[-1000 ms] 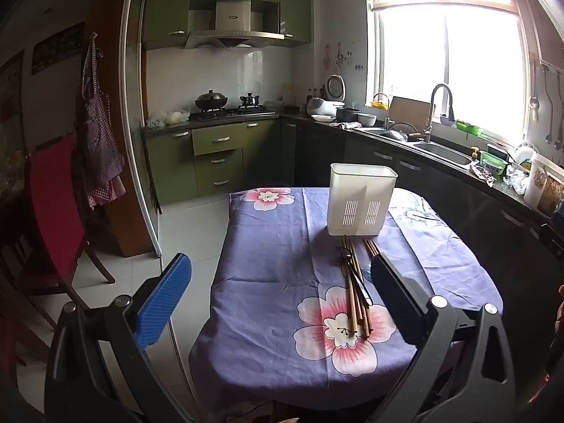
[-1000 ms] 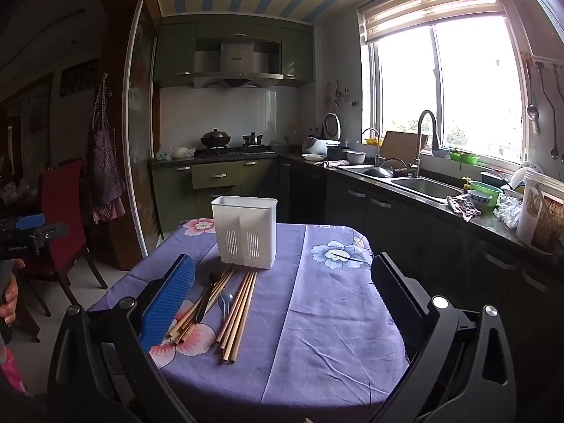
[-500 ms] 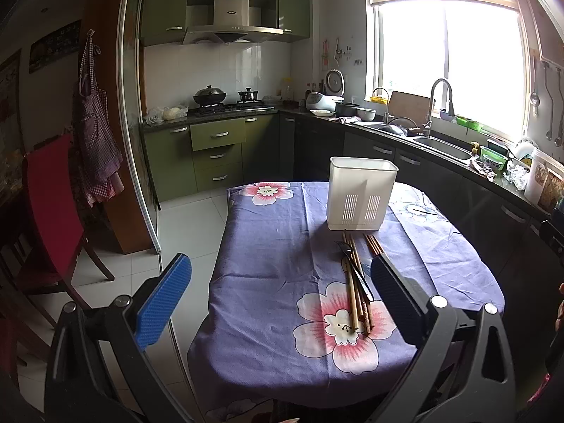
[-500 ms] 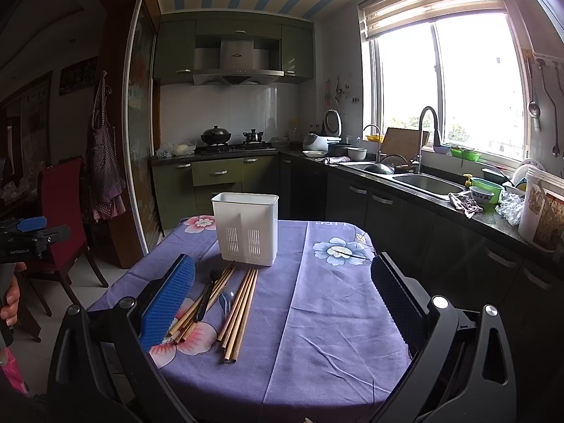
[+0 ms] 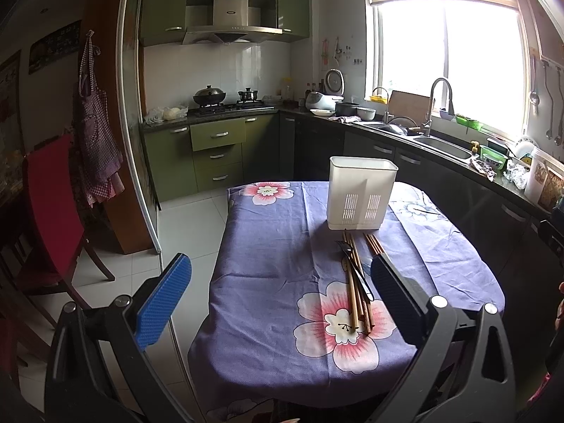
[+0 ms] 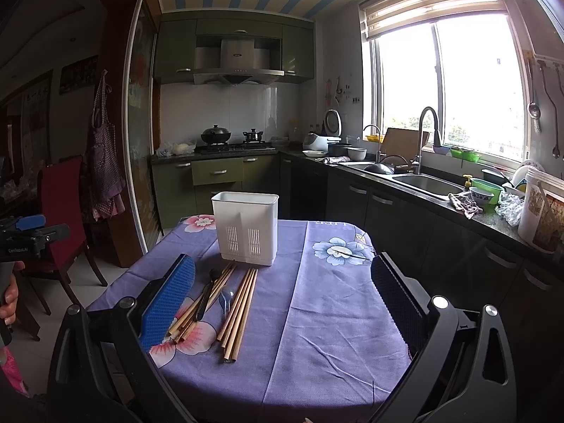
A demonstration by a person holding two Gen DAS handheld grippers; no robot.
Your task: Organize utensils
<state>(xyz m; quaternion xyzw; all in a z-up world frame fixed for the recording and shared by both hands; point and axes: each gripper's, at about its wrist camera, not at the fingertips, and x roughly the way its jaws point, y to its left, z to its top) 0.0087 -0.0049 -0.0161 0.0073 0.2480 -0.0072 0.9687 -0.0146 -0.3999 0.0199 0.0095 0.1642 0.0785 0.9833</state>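
A white slotted utensil holder [image 5: 361, 193] [image 6: 245, 227] stands upright on the purple flowered tablecloth [image 5: 275, 246] [image 6: 331, 303]. In front of it lie two bundles of wooden chopsticks [image 5: 356, 282] [image 6: 239, 308] with a dark spoon [image 6: 208, 289] and a clear blue spoon [image 6: 225, 299] among them. My left gripper [image 5: 278, 296] hangs open above the table's near left edge, nothing between its fingers. My right gripper [image 6: 282, 299] is open too, held over the near end of the table, its blue pad [image 6: 169, 299] just left of the chopsticks.
A red chair [image 5: 49, 204] stands left of the table on the tiled floor. Dark counters with a sink [image 6: 426, 183], bowls and a white bucket [image 6: 539, 211] run along the right. The left hand-held gripper [image 6: 24, 236] and a hand show at the right wrist view's left edge.
Both views have tilted slightly downward and drawn a little nearer the table. The utensils and holder have not moved, and both grippers stay open.
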